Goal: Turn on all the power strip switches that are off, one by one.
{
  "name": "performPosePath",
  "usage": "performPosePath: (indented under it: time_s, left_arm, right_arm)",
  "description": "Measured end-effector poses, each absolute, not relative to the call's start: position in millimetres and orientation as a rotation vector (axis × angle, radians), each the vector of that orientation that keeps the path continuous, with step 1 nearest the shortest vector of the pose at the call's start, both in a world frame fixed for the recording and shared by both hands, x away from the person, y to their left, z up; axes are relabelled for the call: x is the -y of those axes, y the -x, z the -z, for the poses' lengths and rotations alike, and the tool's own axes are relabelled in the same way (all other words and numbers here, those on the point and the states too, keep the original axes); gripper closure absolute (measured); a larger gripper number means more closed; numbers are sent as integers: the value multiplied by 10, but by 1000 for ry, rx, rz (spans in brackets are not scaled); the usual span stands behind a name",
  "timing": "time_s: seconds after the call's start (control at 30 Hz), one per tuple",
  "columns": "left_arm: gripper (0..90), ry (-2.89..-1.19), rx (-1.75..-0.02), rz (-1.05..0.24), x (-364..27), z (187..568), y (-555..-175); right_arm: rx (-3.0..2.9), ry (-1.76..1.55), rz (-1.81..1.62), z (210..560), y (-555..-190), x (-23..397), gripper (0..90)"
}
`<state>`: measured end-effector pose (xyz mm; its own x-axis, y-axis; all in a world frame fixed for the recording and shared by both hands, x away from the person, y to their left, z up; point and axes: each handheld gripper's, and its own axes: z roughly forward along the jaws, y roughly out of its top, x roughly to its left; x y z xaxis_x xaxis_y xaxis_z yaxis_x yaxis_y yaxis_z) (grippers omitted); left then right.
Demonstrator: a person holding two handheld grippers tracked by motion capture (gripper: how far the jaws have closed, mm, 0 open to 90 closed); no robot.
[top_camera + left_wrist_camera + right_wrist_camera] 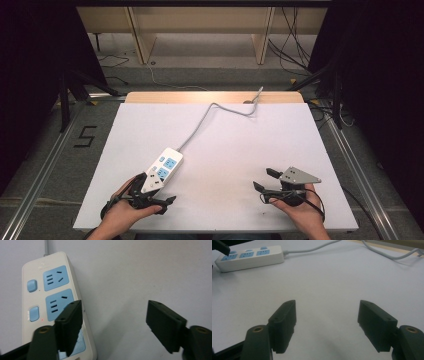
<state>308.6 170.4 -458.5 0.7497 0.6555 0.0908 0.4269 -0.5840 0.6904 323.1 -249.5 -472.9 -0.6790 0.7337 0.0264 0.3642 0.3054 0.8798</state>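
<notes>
A white power strip (165, 167) with blue sockets and blue switches lies on the left half of the white table top (235, 145), its grey cable (210, 111) running toward the back edge. My left gripper (159, 192) hovers at the strip's near end, open. In the left gripper view its left jaw overlaps the strip (50, 297) and its right jaw is over bare table; nothing sits between them (113, 315). My right gripper (264, 179) stands open at the front right, empty (327, 312). It faces the strip (249, 256) from across the table.
The cable (384, 253) curves off the table's wooden back edge (215, 97). Metal rails (40, 175) run along both sides on the floor, with a "5" marking (85, 136) at the left. Wooden furniture legs (142, 42) stand beyond the table.
</notes>
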Motion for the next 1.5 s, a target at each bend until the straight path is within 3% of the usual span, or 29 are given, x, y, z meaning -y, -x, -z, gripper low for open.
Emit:
performPosePath:
  time_s: [0.2,0.27,0.3,0.33,0.4,0.57,1.5]
  left_arm:
    - [501,-2298,-820,-469,-1700,4567,-3086]
    - [610,-2315,-822,-474,-1701,4561,-3090]
    - [744,-2316,-829,-477,-1701,4559,-3095]
    - [810,-2323,-834,-476,-1707,4552,-3105]
    - [889,-2332,-852,-446,-1719,4537,-3134]
    - [893,-2363,-858,-399,-1700,4537,-3152]
    - [895,-2362,-941,-436,-1647,4398,-3429]
  right_arm:
    - [-2198,-982,-1326,4728,-3231,2491,322]
    - [-2200,-981,-1321,4726,-3227,2484,322]
    - [-2202,-976,-1323,4726,-3227,2480,322]
    - [-2202,-976,-1323,4726,-3226,2478,321]
    - [-2203,-976,-1322,4727,-3226,2478,321]
    - [-2202,-983,-1319,4728,-3228,2479,321]
    - [-2208,-977,-1309,4733,-3231,2462,316]
